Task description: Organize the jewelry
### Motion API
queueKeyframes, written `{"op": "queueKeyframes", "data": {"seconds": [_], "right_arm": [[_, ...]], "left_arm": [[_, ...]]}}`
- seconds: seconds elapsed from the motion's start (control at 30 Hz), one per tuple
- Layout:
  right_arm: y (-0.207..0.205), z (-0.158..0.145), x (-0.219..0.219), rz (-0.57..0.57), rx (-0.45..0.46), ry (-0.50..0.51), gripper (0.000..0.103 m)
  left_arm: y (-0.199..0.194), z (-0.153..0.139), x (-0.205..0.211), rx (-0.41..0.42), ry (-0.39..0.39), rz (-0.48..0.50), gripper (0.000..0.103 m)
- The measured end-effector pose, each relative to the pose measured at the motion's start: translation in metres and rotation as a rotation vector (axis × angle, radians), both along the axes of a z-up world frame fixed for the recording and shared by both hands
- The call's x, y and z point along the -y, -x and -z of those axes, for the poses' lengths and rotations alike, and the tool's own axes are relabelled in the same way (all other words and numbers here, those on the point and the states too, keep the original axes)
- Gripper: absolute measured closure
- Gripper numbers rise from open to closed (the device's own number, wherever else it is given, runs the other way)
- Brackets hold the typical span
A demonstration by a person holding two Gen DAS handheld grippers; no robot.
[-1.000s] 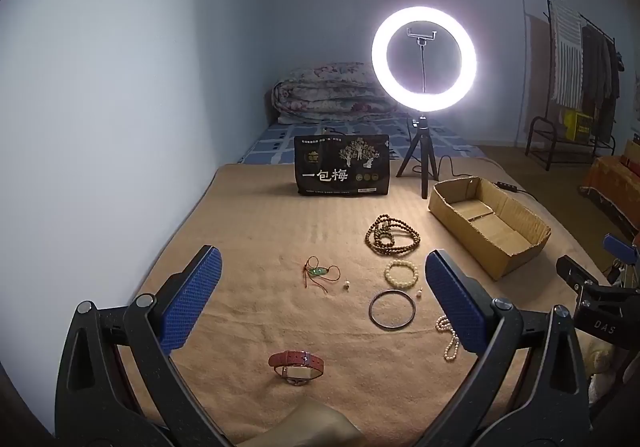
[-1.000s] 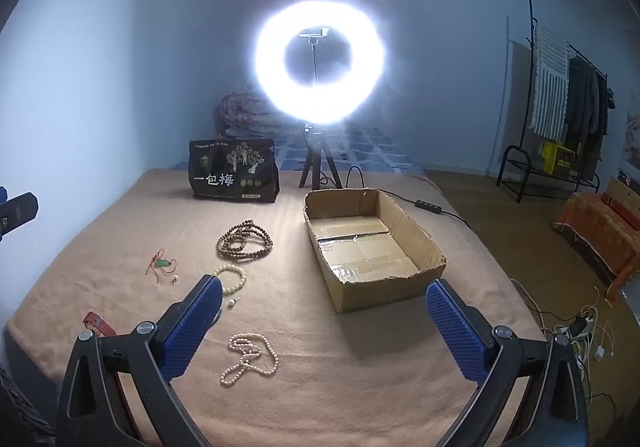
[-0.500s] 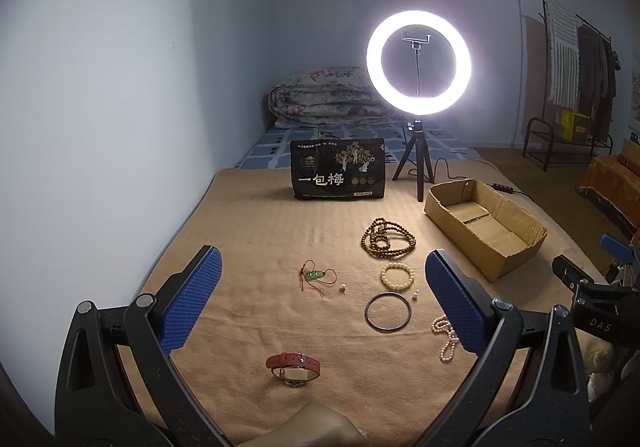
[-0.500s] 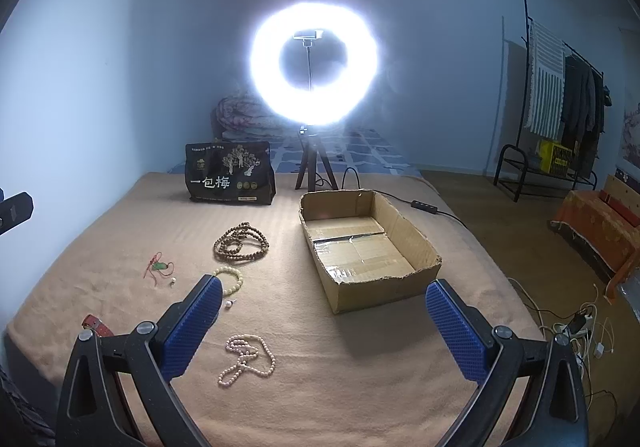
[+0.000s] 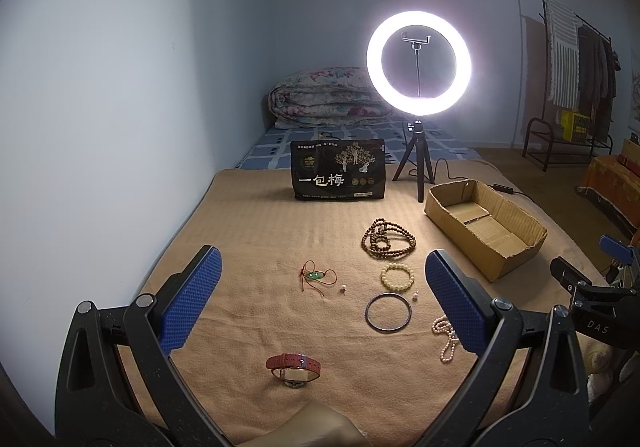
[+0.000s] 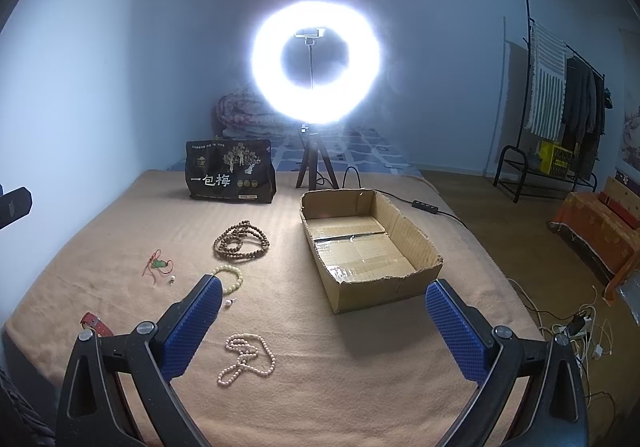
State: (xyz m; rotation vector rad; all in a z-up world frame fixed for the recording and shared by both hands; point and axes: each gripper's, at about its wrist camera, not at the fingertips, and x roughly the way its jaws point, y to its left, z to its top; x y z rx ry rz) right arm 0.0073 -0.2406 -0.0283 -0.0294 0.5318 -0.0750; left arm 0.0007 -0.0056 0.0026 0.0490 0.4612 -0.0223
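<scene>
A lit ring light (image 5: 418, 62) stands on a small tripod (image 5: 416, 163) at the far end of a tan blanket (image 5: 256, 231). A black printed bag (image 5: 338, 175) stands upright just left of the tripod. Behind lies a folded floral quilt (image 5: 324, 97). A clothes rack (image 6: 560, 95) stands at the right wall.

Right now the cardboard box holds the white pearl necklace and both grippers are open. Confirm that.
Not quite: the open cardboard box holds nothing. The white pearl necklace lies on the tan blanket in front of it, as the right wrist view shows. Both grippers are open.
</scene>
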Motion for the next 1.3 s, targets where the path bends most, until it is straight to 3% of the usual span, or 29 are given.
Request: {"op": "queueKeyframes", "data": {"seconds": [1.3], "right_arm": [[-0.012,0.009,-0.003,-0.005,-0.043,0.005,0.0]], "left_arm": [[-0.009,0.008,-0.007,-0.039,0.005,-0.024,0.0]]}}
